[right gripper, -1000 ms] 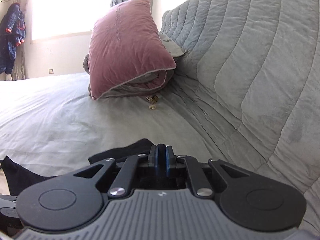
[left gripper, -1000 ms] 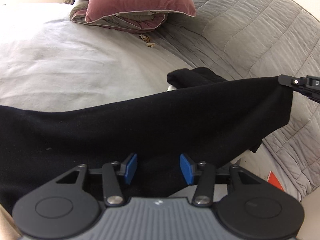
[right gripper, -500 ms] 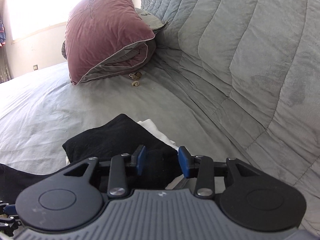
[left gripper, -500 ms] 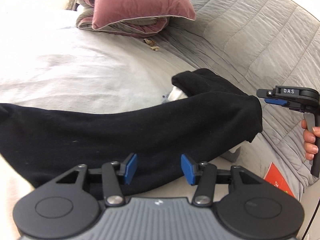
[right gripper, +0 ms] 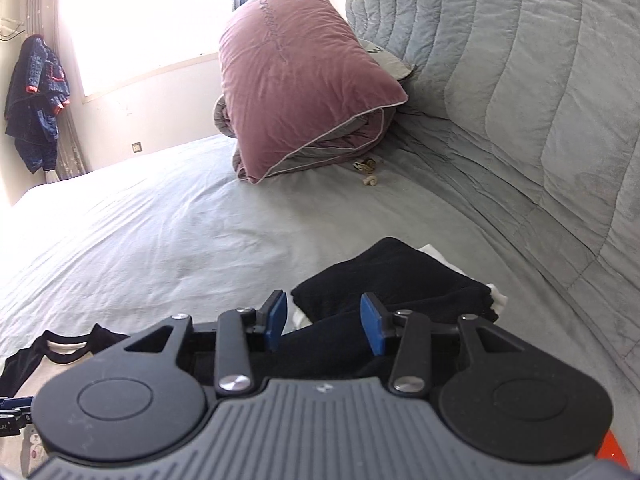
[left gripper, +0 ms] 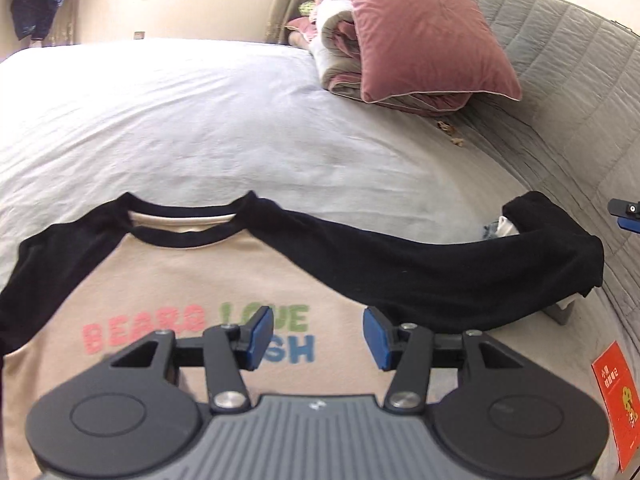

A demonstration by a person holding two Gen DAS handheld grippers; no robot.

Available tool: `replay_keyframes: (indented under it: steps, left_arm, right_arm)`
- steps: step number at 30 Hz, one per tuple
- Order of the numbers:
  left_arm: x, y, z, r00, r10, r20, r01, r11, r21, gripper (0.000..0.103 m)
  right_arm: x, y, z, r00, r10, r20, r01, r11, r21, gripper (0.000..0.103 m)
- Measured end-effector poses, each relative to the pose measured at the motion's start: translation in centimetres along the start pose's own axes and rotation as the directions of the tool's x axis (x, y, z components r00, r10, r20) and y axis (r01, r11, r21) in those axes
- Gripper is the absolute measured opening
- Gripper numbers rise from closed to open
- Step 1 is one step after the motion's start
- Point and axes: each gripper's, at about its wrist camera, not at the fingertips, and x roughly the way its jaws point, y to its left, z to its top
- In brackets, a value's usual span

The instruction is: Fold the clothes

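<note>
Both tongs, left (left gripper: 318, 334) and right (right gripper: 322, 322), spread and empty (over bed): black sleeve (left gripper: 440, 272) of beige raglan cotton shirt (left gripper: 192, 280) draped on folded black-and-white clothes pile (right gripper: 396, 276), may drag it.

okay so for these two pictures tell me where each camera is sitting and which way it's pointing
Left wrist: sits on the left tongs, looking over the beige shirt and its black sleeve across the bed; its open blue pads show, plus the right tongs' tip at the right edge.
Right wrist: sits on the right tongs, open, above the sleeve end, facing the pink pillow and window.
Shared: shirt, pillow, bed, grey quilted headboard.
</note>
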Motion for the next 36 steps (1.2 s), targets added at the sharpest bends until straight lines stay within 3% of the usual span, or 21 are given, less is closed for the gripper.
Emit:
replay_keyframes:
  steps: [13, 18, 23, 31, 36]
  left_arm:
    - [-10.0, 7.8, -3.3, 0.994, 0.105, 0.029, -0.101, 0.988, -0.119, 0.059]
    - [-13.6, 10.6, -5.6, 0.990, 0.134, 0.033, -0.127, 0.979, -0.159, 0.072]
    - [-16.5, 14.9, -8.6, 0.981, 0.193, 0.025, -0.182, 0.956, -0.232, 0.073]
    - [-16.0, 20.0, -12.9, 0.964, 0.256, -0.065, -0.263, 0.902, -0.342, 0.073]
    - [-14.2, 22.2, -15.1, 0.958, 0.262, -0.116, -0.286, 0.857, -0.429, 0.069]
  right_arm:
    - [-5.2, 9.2, -0.7, 0.985, 0.174, -0.023, -0.174, 0.984, -0.034, 0.053]
    - [-6.2, 12.1, -1.5, 0.967, 0.252, -0.037, -0.253, 0.967, -0.031, 0.062]
    - [-6.3, 15.5, -3.1, 0.939, 0.337, -0.069, -0.339, 0.940, -0.031, 0.063]
    - [-4.0, 22.3, -5.8, 0.884, 0.440, -0.157, -0.452, 0.891, -0.046, 0.063]
    - [-2.3, 26.5, -8.1, 0.830, 0.511, -0.223, -0.532, 0.846, -0.043, 0.063]
